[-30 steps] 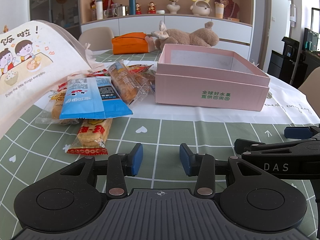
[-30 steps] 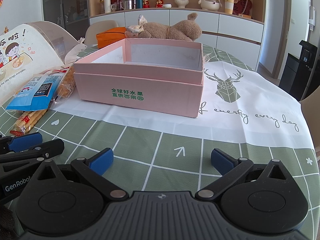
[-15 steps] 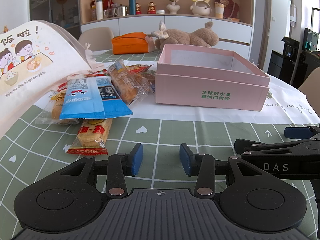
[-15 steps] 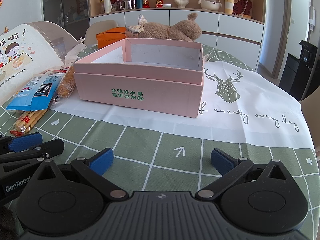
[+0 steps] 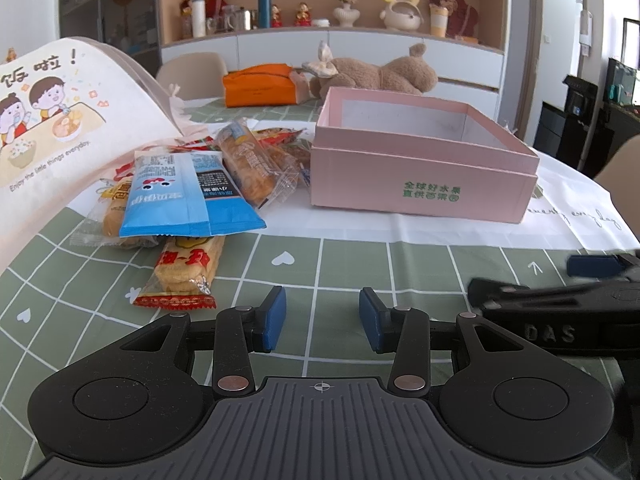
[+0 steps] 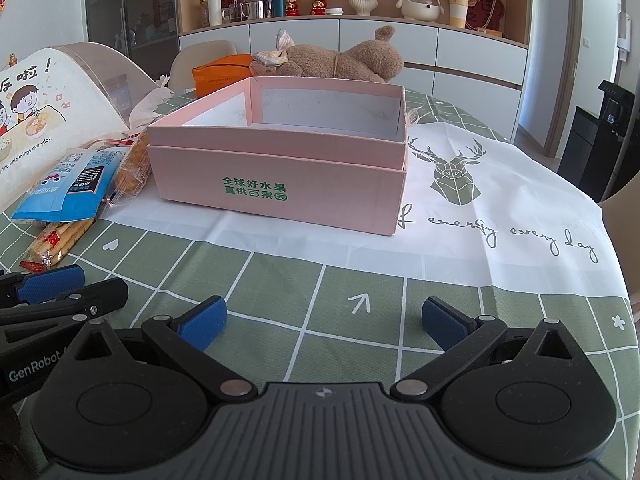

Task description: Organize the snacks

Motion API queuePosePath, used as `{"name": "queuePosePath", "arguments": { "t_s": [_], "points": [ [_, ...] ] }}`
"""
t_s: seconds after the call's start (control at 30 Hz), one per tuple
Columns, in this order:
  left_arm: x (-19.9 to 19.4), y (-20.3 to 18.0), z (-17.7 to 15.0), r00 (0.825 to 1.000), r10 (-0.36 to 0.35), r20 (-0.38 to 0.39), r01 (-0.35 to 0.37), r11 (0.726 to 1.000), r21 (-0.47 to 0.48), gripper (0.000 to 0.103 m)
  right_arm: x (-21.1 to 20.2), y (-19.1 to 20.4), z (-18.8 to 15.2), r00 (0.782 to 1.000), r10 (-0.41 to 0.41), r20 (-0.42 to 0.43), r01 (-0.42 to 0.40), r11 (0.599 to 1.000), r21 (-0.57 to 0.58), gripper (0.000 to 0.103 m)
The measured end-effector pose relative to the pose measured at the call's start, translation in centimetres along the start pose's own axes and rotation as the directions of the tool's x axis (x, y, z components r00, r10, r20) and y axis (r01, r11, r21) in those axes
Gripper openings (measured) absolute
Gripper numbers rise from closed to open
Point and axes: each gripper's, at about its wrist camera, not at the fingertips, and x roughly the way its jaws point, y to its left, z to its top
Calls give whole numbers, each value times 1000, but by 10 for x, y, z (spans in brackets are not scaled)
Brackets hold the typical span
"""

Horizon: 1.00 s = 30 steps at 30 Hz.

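Snacks lay in a loose heap ahead and to the left of our left tongs [image 5: 322,319], whose blue-padded jaws stood a moderate way apart with nothing between them: a light blue foil packet [image 5: 182,196] on top, a clear-wrapped rice cracker pack with a red crimped end [image 5: 186,274] nearest the pads, and a clear pack of golden biscuits [image 5: 250,166] just beside the pink cardboard box with green printed characters [image 5: 420,178]. That box sat open ahead and slightly right of the left tongs, and straight ahead of our right tongs [image 6: 323,320], which we held wide and empty over the green checked tablecloth [image 6: 360,280]. Beyond the box lay a brown plush bear [image 6: 340,62].
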Motion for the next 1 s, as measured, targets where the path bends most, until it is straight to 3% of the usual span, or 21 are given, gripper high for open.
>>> {"name": "queuePosePath", "arguments": {
  "t_s": [0.1, 0.2, 0.27, 0.4, 0.53, 0.6, 0.73, 0.83, 0.87, 0.9, 0.93, 0.97, 1.0],
  "points": [
    [-9, 14, 18, 998, -23, -50, 22, 999, -33, 45, 8, 1, 7, 1000, 9, -3, -9, 1000, -3, 103],
    [-25, 35, 56, 999, 37, 29, -36, 999, -26, 45, 16, -1, 18, 994, 29, -107, -32, 999, -20, 103],
    [-22, 56, 85, 997, 69, 31, -68, 997, -30, 45, 19, 0, 24, 989, 16, -145, -17, 1000, -6, 103],
    [3, 118, 117, 995, 76, -69, -86, 982, -167, 44, 28, 6, 32, 984, -47, -174, 57, 997, 49, 103],
    [35, 157, 124, 977, 74, -202, -95, 991, -94, 43, 34, 17, 45, 967, -50, -251, 65, 997, 50, 103],
    [44, 169, 124, 971, 46, -234, -61, 996, -60, 43, 34, 33, 55, 955, 4, -298, 9, 999, 40, 93],
    [55, 186, 118, 966, -23, -258, 7, 998, -64, 43, 21, 92, 71, 940, 227, -255, -217, 974, 68, 93],
    [64, 198, 118, 948, -95, -304, 78, 995, -67, 43, 27, 144, 79, 928, 282, -244, -268, 959, 90, 91],
    [65, 200, 118, 943, -116, -311, 102, 993, -61, 43, 33, 159, 81, 924, 284, -257, -267, 958, 101, 84],
    [66, 202, 118, 939, -138, -316, 127, 990, -54, 43, 41, 172, 83, 920, 282, -273, -264, 959, 101, 66],
    [68, 205, 117, 934, -159, -320, 152, 987, -49, 43, 48, 184, 82, 919, 268, -288, -254, 963, 86, 55],
    [71, 207, 116, 928, -181, -325, 175, 983, -47, 43, 52, 194, 82, 925, 237, -296, -230, 971, 60, 42],
    [72, 208, 115, 920, -213, -330, 209, 977, -48, 43, 52, 201, 82, 943, 178, -282, -180, 984, 19, 35]
  ]
}}
